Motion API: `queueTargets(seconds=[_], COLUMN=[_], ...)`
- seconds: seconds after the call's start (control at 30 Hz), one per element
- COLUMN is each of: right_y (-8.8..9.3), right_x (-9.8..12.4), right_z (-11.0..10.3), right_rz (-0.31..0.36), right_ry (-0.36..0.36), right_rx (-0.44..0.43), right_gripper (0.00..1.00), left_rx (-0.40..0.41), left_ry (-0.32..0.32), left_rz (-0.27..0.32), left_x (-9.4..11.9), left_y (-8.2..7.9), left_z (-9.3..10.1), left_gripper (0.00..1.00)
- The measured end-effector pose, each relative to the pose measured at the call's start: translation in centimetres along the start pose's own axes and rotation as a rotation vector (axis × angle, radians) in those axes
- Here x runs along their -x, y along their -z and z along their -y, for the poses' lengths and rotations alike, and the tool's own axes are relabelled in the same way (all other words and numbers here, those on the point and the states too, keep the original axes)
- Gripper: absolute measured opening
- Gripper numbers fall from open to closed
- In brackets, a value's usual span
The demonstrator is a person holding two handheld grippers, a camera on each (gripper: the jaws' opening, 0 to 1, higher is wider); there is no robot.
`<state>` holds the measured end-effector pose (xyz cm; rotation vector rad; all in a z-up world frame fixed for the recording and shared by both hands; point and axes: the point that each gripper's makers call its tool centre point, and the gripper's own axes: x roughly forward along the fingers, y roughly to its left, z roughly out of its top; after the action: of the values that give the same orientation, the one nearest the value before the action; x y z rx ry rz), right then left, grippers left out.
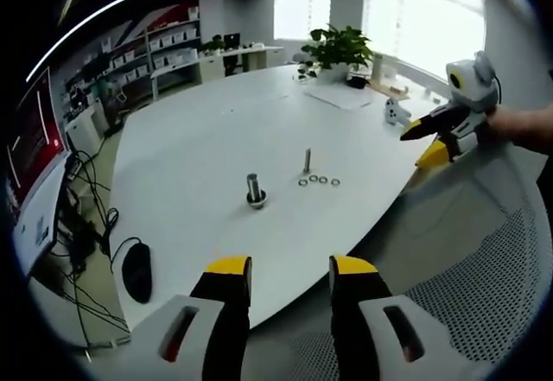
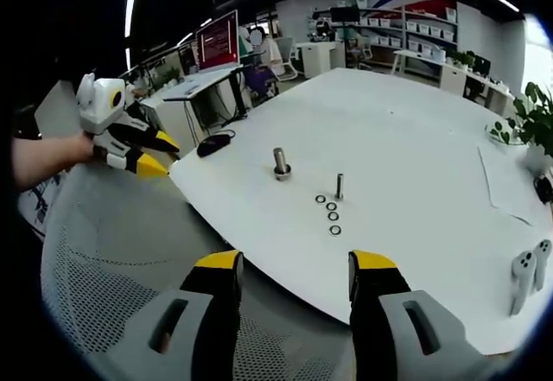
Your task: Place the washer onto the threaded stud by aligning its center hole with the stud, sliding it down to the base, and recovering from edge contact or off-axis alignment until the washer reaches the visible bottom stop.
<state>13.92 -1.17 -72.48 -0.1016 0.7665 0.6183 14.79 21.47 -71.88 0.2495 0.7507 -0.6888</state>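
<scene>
Looking along the left gripper (image 1: pixel 289 269) from the bottom of the left gripper view, its yellow-tipped jaws stand wide apart and hold nothing, poised over a mesh chair seat (image 1: pixel 484 269) short of the desk (image 1: pixel 259 113) edge. At the lower left of that frame a black mouse (image 1: pixel 136 270) lies beside a tangle of cables. On the desk, left of centre, the thicker threaded stud (image 1: pixel 255 190) stands upright on its base. Just right of it a thinner stud (image 1: pixel 307 161) stands upright, and a short row of four washers (image 1: pixel 318 180) lies flat on the desk at its foot, close beside it but not on it. At the upper centre a potted plant (image 1: pixel 341 48) sits on the far end of the desk. At the right edge the right gripper (image 1: pixel 425 143) comes in, held by a hand (image 1: pixel 518 126), with its jaws apart.

In the right gripper view, the left gripper (image 2: pixel 160 156) appears at the upper left in a hand (image 2: pixel 52 158), jaws apart. The thicker stud (image 2: pixel 281 163) stands at centre, the thinner stud (image 2: pixel 340 187) right of it, the washers (image 2: pixel 329 213) in a line just below it. The right gripper (image 2: pixel 294 276) rises from the bottom, jaws wide and empty. A white controller (image 2: pixel 527 279) lies at the lower right.
</scene>
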Motion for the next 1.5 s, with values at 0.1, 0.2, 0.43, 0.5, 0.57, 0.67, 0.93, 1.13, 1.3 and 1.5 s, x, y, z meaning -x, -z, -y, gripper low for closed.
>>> queueTargets(seconds=[0.1,0.2,0.43,0.5,0.57,0.67,0.93,1.13,1.3,1.5], right_y=[0.1,0.1,0.2,0.2,0.2,-0.1,-0.3,-0.7,-0.3,-0.5], right_x=[0.0,0.0,-0.1,-0.1,-0.1,0.0,0.0,0.1,-0.2,-0.4], right_z=[0.0,-0.1,-0.3,-0.4,-0.5,-0.2,0.2,0.0,1.5,2.4], right_rz=[-0.003,-0.003,-0.012,-0.013,-0.012,0.000,-0.001,0.001,-0.007,-0.005], right_ry=[-0.001,-0.003,-0.018,-0.022,-0.026,-0.008,-0.010,-0.023,-0.019,-0.011], right_rx=[0.000,-0.005,-0.004,-0.002,0.001,0.019,0.025,0.043,0.030,-0.006], right_gripper=[0.51,0.51,0.52,0.53,0.53,0.57,0.61,0.61,0.61,0.59], left_rx=[-0.003,-0.002,-0.003,-0.008,-0.010,-0.007,-0.014,-0.006,-0.016,-0.007], left_ry=[-0.003,-0.002,0.000,0.001,0.002,-0.001,-0.007,-0.010,-0.010,-0.007], left_rz=[-0.004,-0.007,-0.015,-0.020,-0.022,-0.017,-0.025,-0.024,-0.030,-0.033], left_x=[0.0,0.0,-0.1,-0.1,-0.1,-0.1,-0.1,-0.1,-0.1,-0.1], left_y=[0.1,0.2,0.3,0.3,0.4,0.3,0.3,0.3,0.5,0.6], left_z=[-0.1,-0.1,-0.1,0.0,0.0,-0.1,-0.1,-0.3,-0.2,-0.3], left_gripper=[0.34,0.34,0.34,0.34,0.34,0.34,0.34,0.34,0.34,0.34])
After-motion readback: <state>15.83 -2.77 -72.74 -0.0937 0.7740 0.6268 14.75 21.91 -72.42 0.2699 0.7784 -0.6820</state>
